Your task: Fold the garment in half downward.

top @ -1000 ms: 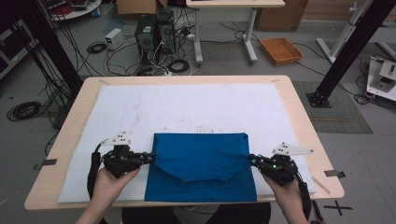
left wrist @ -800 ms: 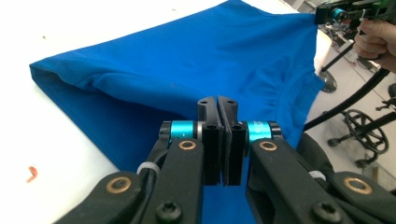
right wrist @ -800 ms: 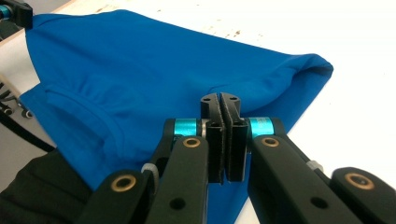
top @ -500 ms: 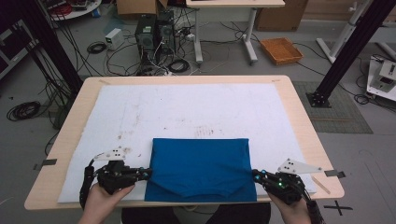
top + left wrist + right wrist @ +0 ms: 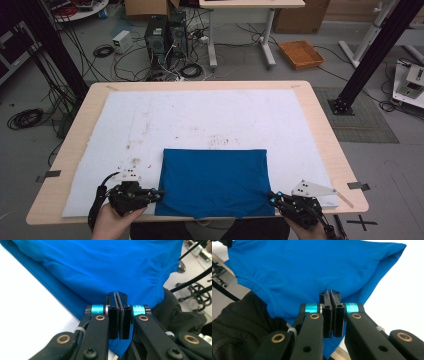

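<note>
From above, the folded blue shirt point(image 5: 214, 181) has slid nearer the counter point(image 5: 320, 125) front edge since a second ago, hands low at its near corners, while the left gripper point(image 5: 117, 295) and right gripper point(image 5: 330, 293) views show jaws pinching its fabric.

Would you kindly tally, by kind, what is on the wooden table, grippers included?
Blue cloth: 1
White mat: 1
Grippers: 2, the left gripper and the right gripper, each at a near corner of the cloth
Total: 4
</note>
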Tool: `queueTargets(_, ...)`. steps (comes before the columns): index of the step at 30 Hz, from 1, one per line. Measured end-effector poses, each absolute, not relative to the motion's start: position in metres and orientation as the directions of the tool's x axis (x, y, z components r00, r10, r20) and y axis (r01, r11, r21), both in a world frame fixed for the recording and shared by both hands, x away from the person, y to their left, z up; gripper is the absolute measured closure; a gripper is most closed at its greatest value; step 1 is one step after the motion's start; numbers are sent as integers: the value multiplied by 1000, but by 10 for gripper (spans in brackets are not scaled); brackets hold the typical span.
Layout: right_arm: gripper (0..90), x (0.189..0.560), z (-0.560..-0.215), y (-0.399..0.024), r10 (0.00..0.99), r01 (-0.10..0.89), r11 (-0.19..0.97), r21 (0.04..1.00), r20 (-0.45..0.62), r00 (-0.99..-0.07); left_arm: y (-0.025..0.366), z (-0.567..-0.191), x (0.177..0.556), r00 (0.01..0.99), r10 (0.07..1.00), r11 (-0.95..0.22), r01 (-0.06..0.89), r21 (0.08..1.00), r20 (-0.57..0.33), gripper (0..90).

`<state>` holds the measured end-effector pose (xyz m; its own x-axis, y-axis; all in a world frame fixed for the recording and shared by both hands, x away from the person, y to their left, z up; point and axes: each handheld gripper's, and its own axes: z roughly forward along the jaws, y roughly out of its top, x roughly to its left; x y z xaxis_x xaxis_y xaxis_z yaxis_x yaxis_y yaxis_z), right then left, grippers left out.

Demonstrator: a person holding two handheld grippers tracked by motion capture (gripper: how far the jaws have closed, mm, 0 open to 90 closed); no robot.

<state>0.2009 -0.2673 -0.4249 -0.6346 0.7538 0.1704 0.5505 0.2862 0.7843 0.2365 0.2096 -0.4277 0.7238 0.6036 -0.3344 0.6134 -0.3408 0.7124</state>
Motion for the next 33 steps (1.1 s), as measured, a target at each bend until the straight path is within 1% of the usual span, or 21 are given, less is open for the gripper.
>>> queueTargets(3,885,200,-428,-267,755,552,300,778,160,-636,210,-432,235,715,620,-354,622,698,-323,870)
queueTargets(4,871,199,-429,-267,755,556,303,774,161,-636,211,-432,234,707,631,-349,627,697,-319,839)
queueTargets(5,847,199,-430,-267,755,558,307,771,160,-636,212,-433,234,704,638,-353,627,694,-312,788)
queueTargets(7,841,199,-431,-268,755,560,313,767,156,-636,214,-433,234,699,646,-353,629,692,-307,755)
queueTargets(9,790,198,-431,-270,763,563,312,766,151,-629,215,-432,233,693,655,-344,627,698,-300,657)
queueTargets(10,790,199,-430,-271,764,560,311,768,148,-628,215,-430,234,688,665,-334,622,708,-291,622)
queueTargets(11,773,200,-428,-272,768,554,308,773,142,-625,216,-427,235,686,677,-332,608,721,-266,600)
queueTargets(12,736,202,-425,-274,775,549,300,780,135,-617,216,-424,237,678,692,-324,599,732,-248,555)
queueTargets(13,718,206,-423,-275,783,541,297,787,124,-609,216,-422,239,677,698,-325,590,739,-233,525)
queueTargets(14,697,210,-421,-276,789,541,291,789,121,-602,216,-419,245,672,708,-320,580,750,-217,502)
queueTargets(16,613,226,-417,-279,809,534,270,801,112,-577,217,-416,256,661,721,-301,570,765,-209,489)
queueTargets(17,611,233,-415,-279,817,536,257,804,115,-565,217,-414,264,651,732,-284,561,778,-203,459)
queueTargets(20,568,262,-414,-283,838,530,223,818,117,-533,219,-413,285,622,758,-248,553,796,-195,449)
queueTargets(21,568,272,-414,-284,839,532,212,820,126,-529,221,-414,296,607,766,-222,561,797,-214,449)
queueTargets(23,564,290,-416,-285,847,530,211,821,118,-519,224,-418,312,578,787,-201,570,796,-215,445)
queueTargets(27,536,324,-426,-289,870,590,130,797,194,-454,224,-428,338,529,827,-183,570,801,-188,442)
queueTargets(28,536,324,-426,-289,870,590,130,797,194,-454,224,-431,343,528,829,-183,567,803,-184,442)
queueTargets(31,507,336,-433,-287,867,631,68,773,268,-421,217,-436,358,542,814,-178,574,799,-208,442)
queueTargets(33,505,341,-436,-282,864,643,47,764,293,-410,211,-437,363,547,811,-191,584,789,-208,442)
